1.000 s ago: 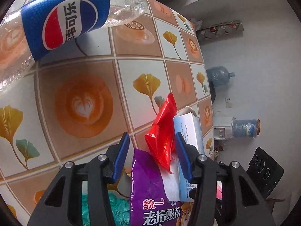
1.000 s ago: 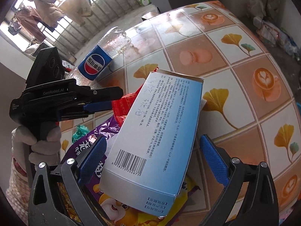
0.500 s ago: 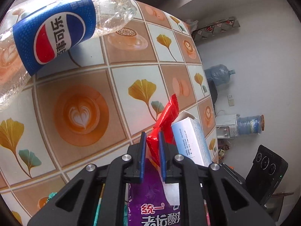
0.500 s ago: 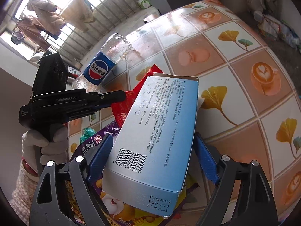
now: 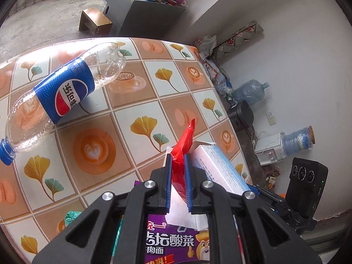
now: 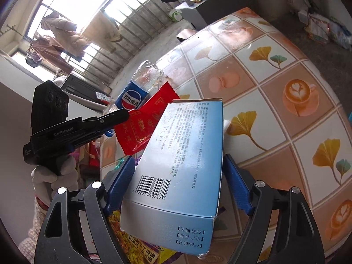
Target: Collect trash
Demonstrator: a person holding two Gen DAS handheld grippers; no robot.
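My left gripper (image 5: 177,156) is shut on a red snack wrapper (image 5: 187,138) and holds it above the trash pile; the right wrist view shows the same wrapper (image 6: 140,127) hanging from the left gripper (image 6: 123,115). My right gripper (image 6: 178,158) straddles a blue-and-white carton (image 6: 182,154) and its jaws are closing. The pads sit close beside the carton's long sides, with a slim gap at the right one. In the left wrist view the carton (image 5: 217,167) lies just right of the wrapper. A purple noodle packet (image 5: 171,242) lies under both.
An empty Pepsi bottle (image 5: 66,94) lies on its side on the tiled tablecloth (image 5: 143,101), far left. A green wrapper (image 5: 70,216) and white tissue (image 5: 182,215) sit in the pile. A gloved hand (image 6: 44,176) holds the left gripper. Water jugs (image 5: 248,92) stand on the floor.
The left jaws closed on the red wrapper and lifted it off the pile. The right jaws narrowed around the carton.
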